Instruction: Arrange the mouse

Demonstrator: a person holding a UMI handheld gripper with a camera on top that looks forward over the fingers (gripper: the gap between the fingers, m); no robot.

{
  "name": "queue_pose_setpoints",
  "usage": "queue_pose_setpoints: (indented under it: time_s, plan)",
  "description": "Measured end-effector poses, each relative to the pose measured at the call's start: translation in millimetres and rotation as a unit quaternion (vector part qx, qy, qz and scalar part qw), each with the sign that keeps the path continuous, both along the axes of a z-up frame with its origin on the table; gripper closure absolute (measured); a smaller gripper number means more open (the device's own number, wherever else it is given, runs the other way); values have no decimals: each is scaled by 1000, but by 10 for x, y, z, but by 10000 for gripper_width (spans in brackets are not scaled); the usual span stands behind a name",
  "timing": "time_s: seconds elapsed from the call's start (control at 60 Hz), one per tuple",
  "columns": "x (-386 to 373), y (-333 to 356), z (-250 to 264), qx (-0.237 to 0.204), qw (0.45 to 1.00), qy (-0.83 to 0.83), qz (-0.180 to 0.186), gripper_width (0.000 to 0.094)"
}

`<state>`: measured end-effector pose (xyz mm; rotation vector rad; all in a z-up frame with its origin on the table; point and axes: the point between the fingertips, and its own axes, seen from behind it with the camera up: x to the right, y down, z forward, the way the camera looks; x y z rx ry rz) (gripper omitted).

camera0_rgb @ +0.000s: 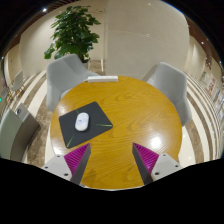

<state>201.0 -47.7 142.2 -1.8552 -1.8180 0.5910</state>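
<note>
1. A round wooden surface (125,120) carries everything.
2. A dark mouse mat (72,127) lies directly on it, toward one side.
3. A white mouse (81,122) rests on the mat.

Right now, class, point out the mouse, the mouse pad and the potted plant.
mouse (81,122), gripper view, middle of its white top.
mouse pad (98,117), gripper view, bare dark surface right of the mouse.
potted plant (73,30), gripper view, its leaves.

a round wooden table (135,105) stands in the middle, with two pale grey chairs (65,72) (166,80) drawn up at its far side. beyond them a leafy green plant (72,32) rises against a cream wall (140,30).
</note>
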Motion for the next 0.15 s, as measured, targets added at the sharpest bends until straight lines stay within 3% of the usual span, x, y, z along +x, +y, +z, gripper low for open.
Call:
queue_pose_setpoints:
  time_s: [0.15]
  plan:
    - [68,235,-74,3,1000,-6,5,71]
